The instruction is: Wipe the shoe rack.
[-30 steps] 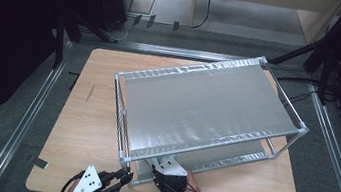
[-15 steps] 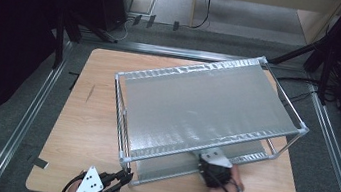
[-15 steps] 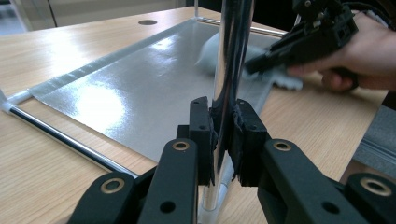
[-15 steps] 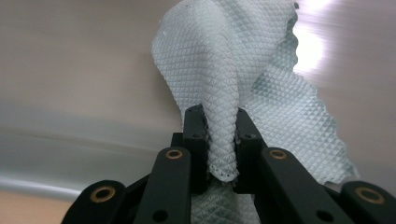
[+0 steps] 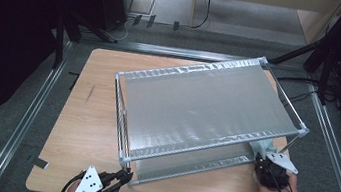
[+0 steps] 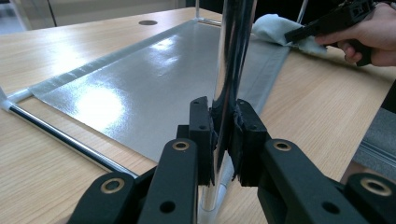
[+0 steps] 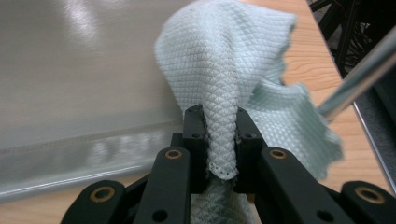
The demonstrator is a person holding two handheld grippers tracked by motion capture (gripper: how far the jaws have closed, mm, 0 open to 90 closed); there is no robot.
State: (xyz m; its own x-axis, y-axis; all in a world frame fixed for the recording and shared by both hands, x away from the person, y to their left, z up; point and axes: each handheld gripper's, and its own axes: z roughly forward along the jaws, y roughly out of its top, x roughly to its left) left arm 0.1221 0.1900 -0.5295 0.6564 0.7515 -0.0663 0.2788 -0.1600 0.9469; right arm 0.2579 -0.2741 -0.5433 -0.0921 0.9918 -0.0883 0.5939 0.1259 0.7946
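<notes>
A chrome-framed two-tier rack with silvery sheet shelves stands on the wooden table. My left gripper is at the rack's near left corner, shut on the upright chrome post; the pads press on both sides of it. My right gripper is at the near right corner, shut on a pale blue waffle-weave cloth. The cloth rests on the end of the lower shelf sheet. The left gripper view also shows the right hand with its gripper and the cloth far off.
A slanted chrome post stands just right of the cloth. Aluminium rails run along both sides of the table. Bare wood lies left of the rack and along the near edge. Dark stands and cables stand beyond the table's far right.
My right gripper has slid with the cloth along the front of the lower shelf, from near the left corner to the right corner. The left gripper has kept its hold on the post.
</notes>
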